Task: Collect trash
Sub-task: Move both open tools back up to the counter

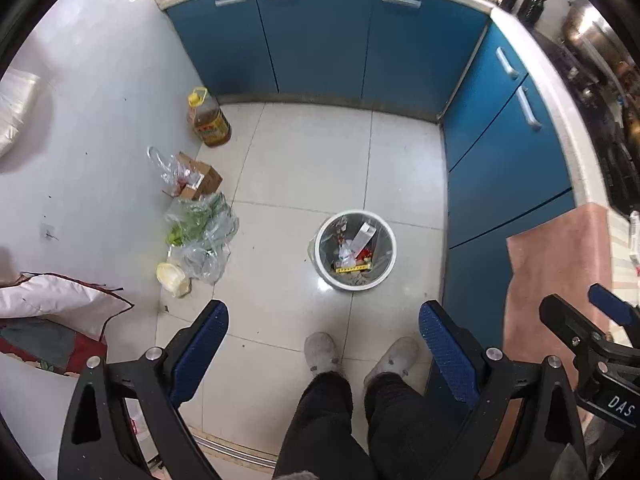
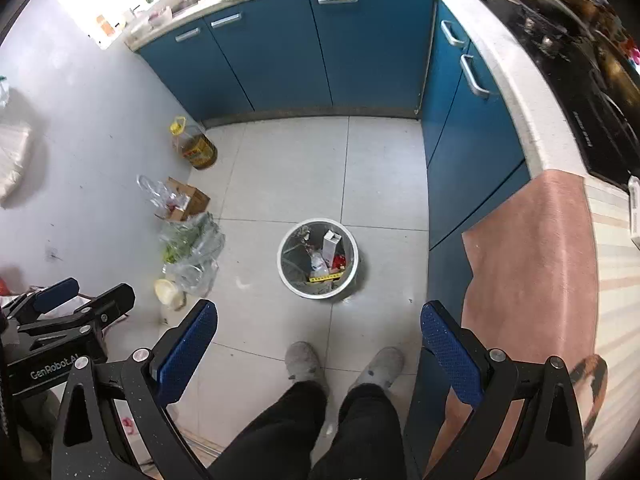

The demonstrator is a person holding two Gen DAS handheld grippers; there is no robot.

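A white trash bin point(image 1: 389, 264) with a clear liner stands on the tiled floor, holding a white carton point(image 1: 365, 236), a yellow strip and other scraps; it also shows in the right wrist view point(image 2: 289, 276). My left gripper point(image 1: 323, 320) is open and empty, held high above the floor in front of the bin. My right gripper point(image 2: 319, 318) is open and empty too, at like height. Each gripper shows at the edge of the other's view, the right gripper point(image 1: 588, 312) and the left gripper point(image 2: 84, 294).
Against the left wall lie an oil jug point(image 1: 208, 120), a cardboard box point(image 1: 202, 178), clear bags with greens point(image 1: 202, 224) and a pale lid point(image 1: 172, 276). Blue cabinets point(image 1: 320, 40) line the back and right. A pink cloth point(image 2: 528, 264) hangs over the counter. The person's slippered feet point(image 1: 320, 350) stand below.
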